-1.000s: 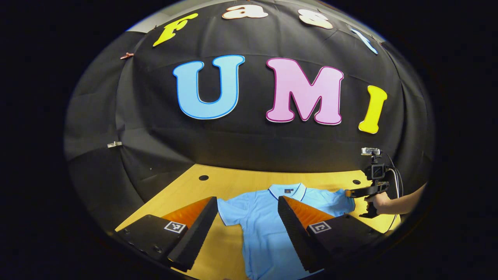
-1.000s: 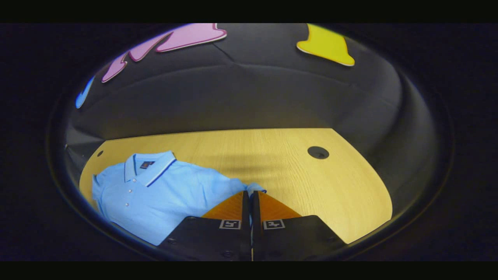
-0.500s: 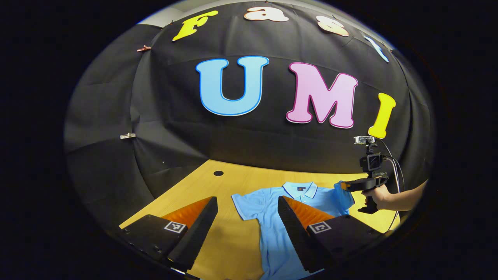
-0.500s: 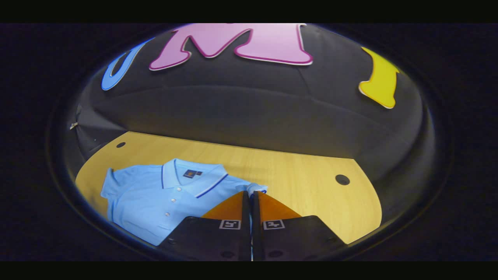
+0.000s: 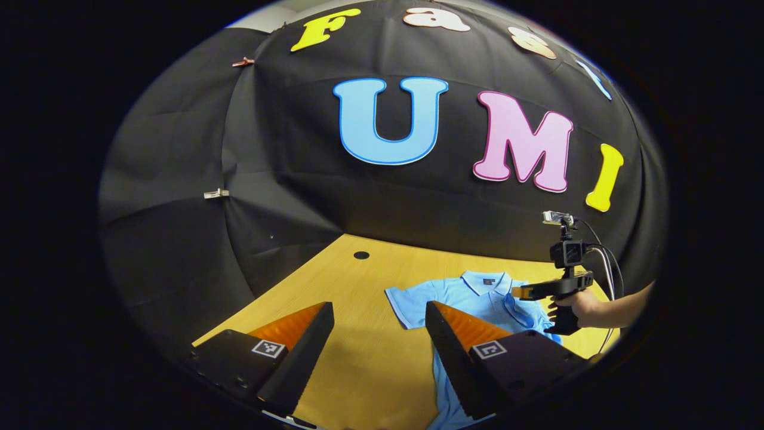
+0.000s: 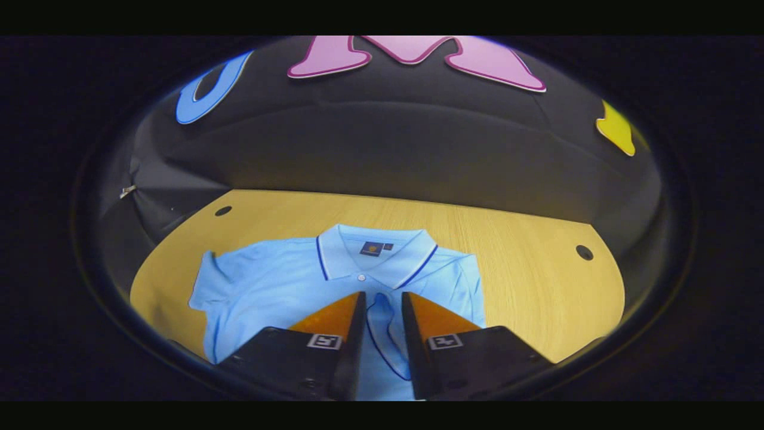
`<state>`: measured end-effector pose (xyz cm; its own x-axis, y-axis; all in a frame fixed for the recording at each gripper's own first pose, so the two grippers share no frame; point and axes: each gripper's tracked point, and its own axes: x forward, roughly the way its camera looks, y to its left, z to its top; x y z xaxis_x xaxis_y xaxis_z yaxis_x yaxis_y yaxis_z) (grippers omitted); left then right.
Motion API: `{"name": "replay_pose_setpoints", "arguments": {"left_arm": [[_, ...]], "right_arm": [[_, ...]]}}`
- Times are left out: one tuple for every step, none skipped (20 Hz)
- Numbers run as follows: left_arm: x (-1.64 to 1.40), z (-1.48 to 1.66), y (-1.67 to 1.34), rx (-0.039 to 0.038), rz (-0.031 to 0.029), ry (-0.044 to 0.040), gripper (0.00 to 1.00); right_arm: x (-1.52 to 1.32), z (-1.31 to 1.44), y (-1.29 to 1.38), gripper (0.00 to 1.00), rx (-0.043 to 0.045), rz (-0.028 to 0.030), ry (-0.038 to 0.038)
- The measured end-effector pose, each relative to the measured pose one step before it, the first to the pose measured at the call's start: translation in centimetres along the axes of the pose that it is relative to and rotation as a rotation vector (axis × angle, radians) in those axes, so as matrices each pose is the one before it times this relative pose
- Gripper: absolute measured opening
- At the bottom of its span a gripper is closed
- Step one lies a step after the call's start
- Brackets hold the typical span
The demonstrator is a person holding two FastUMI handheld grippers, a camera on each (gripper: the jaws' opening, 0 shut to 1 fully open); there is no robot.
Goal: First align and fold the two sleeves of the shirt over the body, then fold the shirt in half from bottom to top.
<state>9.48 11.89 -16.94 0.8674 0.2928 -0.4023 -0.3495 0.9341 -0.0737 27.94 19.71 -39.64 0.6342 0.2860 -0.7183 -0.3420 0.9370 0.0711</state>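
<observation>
Hiding the shirt (image 6: 268, 286) placket, right gripper (image 6: 382, 298) fingers stand slightly parted.

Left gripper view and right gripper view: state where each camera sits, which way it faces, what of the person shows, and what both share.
Left gripper view: rides the left hand-held gripper, raised, fingers wide apart, facing the booth wall over the table; a hand holds the right hand-held gripper over the shirt.
Right gripper view: rides the right hand-held gripper, fingers slightly apart, looking down at the collar and folded sleeve.
Shared: the blue shirt and table.
</observation>
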Motion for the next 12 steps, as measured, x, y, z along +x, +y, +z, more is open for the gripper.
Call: {"name": "replay_pose_setpoints", "arguments": {"left_arm": [[0.88,-0.386,0.041,-0.00459,-0.00539,0.00355,0.98],[0.98,-0.105,-0.039,-0.00407,-0.00849,0.0019,0.98],[1.113,-0.08,-0.106,-0.00339,-0.00893,-0.00208,0.98],[1.134,-0.01,-0.038,-0.00156,-0.00777,-0.00242,0.98],[1.286,-0.282,-0.008,-0.00053,-0.00737,0.0005,0.98],[1.349,-0.205,-0.076,0.00228,-0.00605,0.00332,0.98],[1.411,-0.326,-0.087,0.00336,-0.00842,0.00509,0.98],[1.362,-0.202,-0.223,0.00221,-0.01434,0.00651,0.98],[1.607,-0.391,-0.457,0.00085,-0.01496,0.00844,0.98],[1.567,-0.349,-0.676,-0.00199,-0.02523,0.01488,0.98],[1.565,-0.433,-0.594,0.00631,-0.01514,0.01555,0.98],[1.517,-0.093,-0.246,0.01555,-0.00365,0.00558,0.98]], "right_arm": [[-0.394,0.038,0.22,0.49,0.00155,-0.0005,-0.00487],[-0.776,0.018,0.091,0.53,0.00178,-0.00089,-0.00811],[-0.689,0.172,0.081,0.72,0.00523,0.00272,-0.01079],[-0.861,0.262,-0.331,0.91,-0.00361,-0.00818,-0.01297],[-0.646,0.104,-0.532,1.0,-0.01363,-0.01431,-0.01261],[-1.089,0.35,-0.683,0.99,-0.01549,-0.01591,-0.01553],[-0.97,0.304,-0.636,0.98,-0.00985,-0.01043,-0.0182],[-1.084,0.302,-0.574,0.98,-0.00422,-0.00713,-0.01785],[-0.911,0.406,-0.713,0.98,0.00228,-0.00405,-0.01802],[-0.903,0.066,-0.605,0.98,0.0017,0.00254,-0.00654],[-1.018,-0.127,-0.872,0.98,-0.00043,-0.00439,0.00419],[-0.981,0.022,-0.977,0.98,-0.00165,-0.00516,-0.0022]]}}
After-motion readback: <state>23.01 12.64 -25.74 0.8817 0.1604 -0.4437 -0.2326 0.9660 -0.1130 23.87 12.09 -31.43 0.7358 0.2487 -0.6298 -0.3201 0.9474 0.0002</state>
